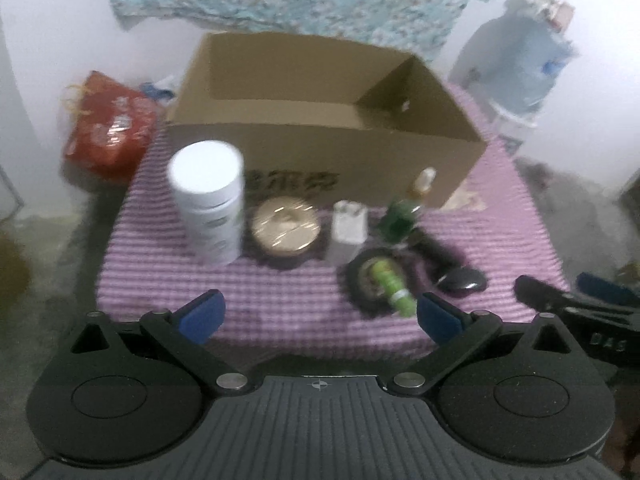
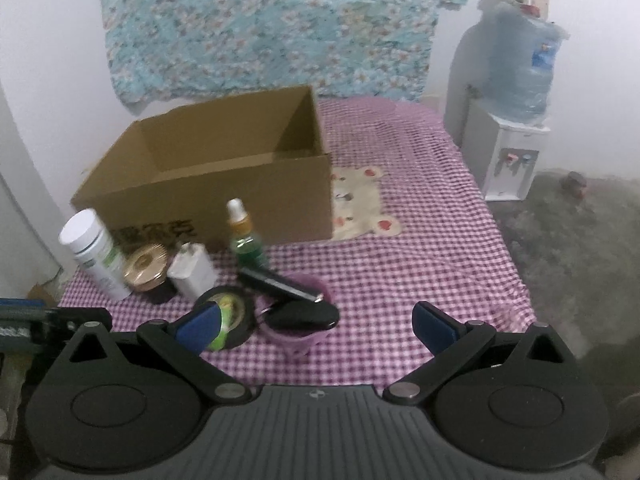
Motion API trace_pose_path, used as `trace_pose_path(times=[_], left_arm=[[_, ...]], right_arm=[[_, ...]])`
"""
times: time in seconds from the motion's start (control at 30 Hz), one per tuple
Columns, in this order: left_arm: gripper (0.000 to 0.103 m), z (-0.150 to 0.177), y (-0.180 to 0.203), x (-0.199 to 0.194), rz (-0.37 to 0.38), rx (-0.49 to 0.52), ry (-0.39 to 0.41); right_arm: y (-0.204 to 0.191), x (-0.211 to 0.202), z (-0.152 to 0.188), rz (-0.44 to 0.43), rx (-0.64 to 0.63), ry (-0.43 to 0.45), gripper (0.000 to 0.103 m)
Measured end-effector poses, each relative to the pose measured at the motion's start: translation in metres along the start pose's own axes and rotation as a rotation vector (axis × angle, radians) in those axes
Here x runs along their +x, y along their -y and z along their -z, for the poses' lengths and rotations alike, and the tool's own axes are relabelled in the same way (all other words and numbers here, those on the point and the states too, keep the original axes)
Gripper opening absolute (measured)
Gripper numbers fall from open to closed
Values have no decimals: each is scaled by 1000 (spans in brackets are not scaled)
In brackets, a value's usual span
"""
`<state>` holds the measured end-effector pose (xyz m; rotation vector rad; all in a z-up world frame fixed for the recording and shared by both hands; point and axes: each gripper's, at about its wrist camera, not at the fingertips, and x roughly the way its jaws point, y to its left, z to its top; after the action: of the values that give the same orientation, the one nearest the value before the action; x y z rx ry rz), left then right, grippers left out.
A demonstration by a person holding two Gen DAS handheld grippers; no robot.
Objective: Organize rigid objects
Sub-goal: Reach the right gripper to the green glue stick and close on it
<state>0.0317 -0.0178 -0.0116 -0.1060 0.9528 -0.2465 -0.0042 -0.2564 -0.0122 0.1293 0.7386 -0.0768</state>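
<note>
An open cardboard box [image 1: 320, 148] [image 2: 224, 184] stands on a pink checked table [image 1: 280, 304] [image 2: 400, 280]. In front of it stand a white bottle [image 1: 208, 204] [image 2: 96, 252], a gold-lidded jar [image 1: 286, 226] [image 2: 146, 268], a white plug adapter [image 1: 348, 226] [image 2: 194, 274] and a green dropper bottle [image 1: 404, 208] [image 2: 244, 236]. A black tape roll [image 1: 360, 276] [image 2: 244, 320] holds a small green bottle [image 1: 390, 284] [image 2: 224, 320]. A pink cup [image 2: 296, 340] holds black items. My left gripper [image 1: 320, 314] and right gripper [image 2: 317, 326] hover open and empty near the front edge.
A red bag [image 1: 108, 128] lies left of the box. At the right stands a water dispenser [image 2: 508, 152] with its bottle. A floral cloth [image 2: 272, 24] hangs on the wall behind. Grey floor [image 2: 580, 240] lies right of the table.
</note>
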Motion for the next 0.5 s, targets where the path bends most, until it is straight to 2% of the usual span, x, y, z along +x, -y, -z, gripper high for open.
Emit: trace_pose_path(times=[0.2, 0.37, 0.5], left_arm=[[103, -9, 9, 14, 114, 41, 36], [103, -16, 25, 27, 112, 125, 32], [103, -18, 36, 37, 151, 164, 18]], right_arm=[[17, 10, -6, -33, 13, 34, 103], [31, 19, -9, -92, 49, 58, 103], [46, 29, -10, -139, 89, 42, 103]])
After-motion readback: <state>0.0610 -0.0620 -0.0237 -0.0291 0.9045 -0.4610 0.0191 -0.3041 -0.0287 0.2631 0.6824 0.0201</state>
